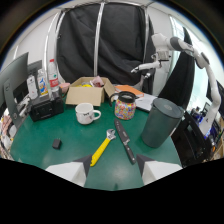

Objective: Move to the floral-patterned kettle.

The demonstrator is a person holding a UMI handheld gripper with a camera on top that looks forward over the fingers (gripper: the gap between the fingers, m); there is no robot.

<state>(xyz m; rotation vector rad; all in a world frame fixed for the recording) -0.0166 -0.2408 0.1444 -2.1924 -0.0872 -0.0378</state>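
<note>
The floral-patterned kettle (125,105), a squat pot with a dark lid opening and a handle on its left, stands on the green table (45,132) well beyond the fingers, slightly right of centre. My gripper (115,167) is open, its two pale fingertips (80,167) low over the table's near edge with nothing between them. A yellow-handled wrench (103,147) and a black-handled knife (125,141) lie just ahead of the fingers, between them and the kettle.
A white mug (86,113) stands left of the kettle, a tall dark cylindrical bin (160,123) to its right. Behind are an open cardboard box (90,91), bottles (52,75) and a black case (46,108). A small black block (57,144) lies left. A white robot arm (165,52) stands behind.
</note>
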